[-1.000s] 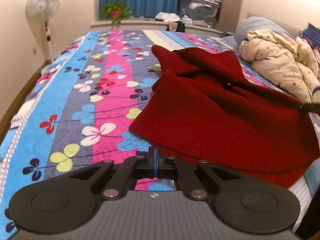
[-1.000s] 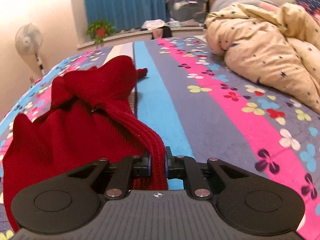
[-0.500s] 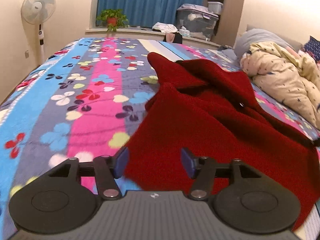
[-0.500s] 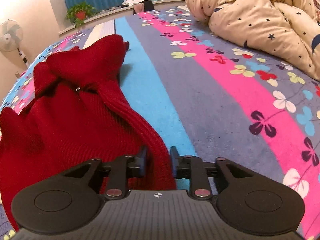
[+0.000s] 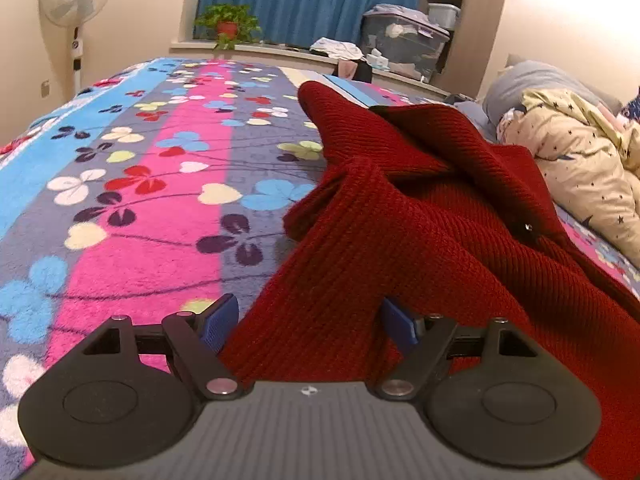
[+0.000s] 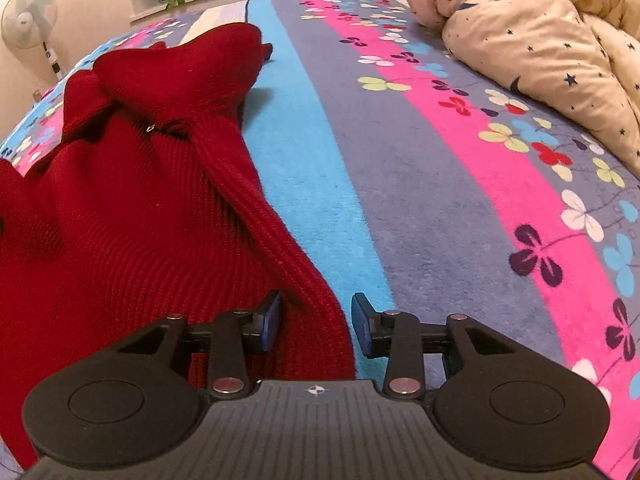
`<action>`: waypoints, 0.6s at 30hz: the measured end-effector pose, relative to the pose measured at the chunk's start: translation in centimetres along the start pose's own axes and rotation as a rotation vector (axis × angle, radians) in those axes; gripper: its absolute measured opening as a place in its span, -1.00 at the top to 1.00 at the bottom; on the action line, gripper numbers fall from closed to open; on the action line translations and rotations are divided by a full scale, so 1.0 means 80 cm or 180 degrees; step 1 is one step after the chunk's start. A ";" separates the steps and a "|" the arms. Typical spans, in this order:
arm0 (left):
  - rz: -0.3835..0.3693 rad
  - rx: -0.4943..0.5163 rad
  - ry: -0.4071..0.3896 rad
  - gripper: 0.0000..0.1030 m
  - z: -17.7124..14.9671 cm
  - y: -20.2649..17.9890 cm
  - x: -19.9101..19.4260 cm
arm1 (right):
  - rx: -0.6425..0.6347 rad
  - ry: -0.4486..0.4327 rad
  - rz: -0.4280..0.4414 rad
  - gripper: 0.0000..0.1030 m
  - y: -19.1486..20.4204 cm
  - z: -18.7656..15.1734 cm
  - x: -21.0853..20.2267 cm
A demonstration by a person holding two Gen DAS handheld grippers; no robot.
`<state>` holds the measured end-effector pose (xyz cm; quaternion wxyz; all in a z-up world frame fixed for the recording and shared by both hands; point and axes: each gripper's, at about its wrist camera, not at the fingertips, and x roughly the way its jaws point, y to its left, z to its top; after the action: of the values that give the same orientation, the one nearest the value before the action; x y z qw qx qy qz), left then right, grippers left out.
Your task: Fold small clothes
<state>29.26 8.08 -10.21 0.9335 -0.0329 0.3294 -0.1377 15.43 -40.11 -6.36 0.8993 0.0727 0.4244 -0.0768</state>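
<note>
Red knit garment (image 5: 420, 240) lies rumpled on the bed (image 5: 152, 208), far part bunched, no neat fold yet. Left hand-held gripper (image 5: 308, 320) and right hand-held gripper (image 6: 316, 320): jaws just opened, near hem between them, unclamped. Folding mostly remains.

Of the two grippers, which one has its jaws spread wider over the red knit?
The left gripper. Its jaws stand far apart over the red knit; the right gripper shows a narrower gap around the hem edge. Both have just been opening.
</note>
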 end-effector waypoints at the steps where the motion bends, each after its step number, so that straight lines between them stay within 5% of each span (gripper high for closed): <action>1: 0.0005 0.0022 -0.0002 -0.61 0.000 -0.001 0.002 | -0.0023 0.0000 -0.0010 0.23 0.003 0.000 0.001; 7: -0.0063 0.0149 -0.0016 -0.60 0.011 -0.012 0.013 | -0.0058 -0.0002 -0.0039 0.23 0.005 -0.001 0.002; 10: -0.0169 0.0263 0.0046 -0.08 0.021 -0.016 0.016 | -0.0092 -0.0008 -0.0044 0.24 0.005 -0.003 0.003; 11: -0.0243 0.0322 0.0095 0.42 0.023 -0.018 0.013 | -0.0101 -0.0014 -0.0035 0.30 0.005 -0.003 0.003; 15: -0.0294 0.0674 0.0064 0.57 0.030 -0.034 -0.035 | -0.0140 -0.0099 0.0039 0.72 0.006 -0.002 -0.001; 18: -0.0346 0.0627 0.0109 0.60 0.034 -0.035 -0.090 | -0.0024 -0.0291 0.0075 0.76 -0.004 0.005 -0.012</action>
<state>24.93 7.29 -3.33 0.9176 0.0436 0.3278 -0.2204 15.11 -40.45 -5.39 0.9188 0.0708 0.3823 -0.0678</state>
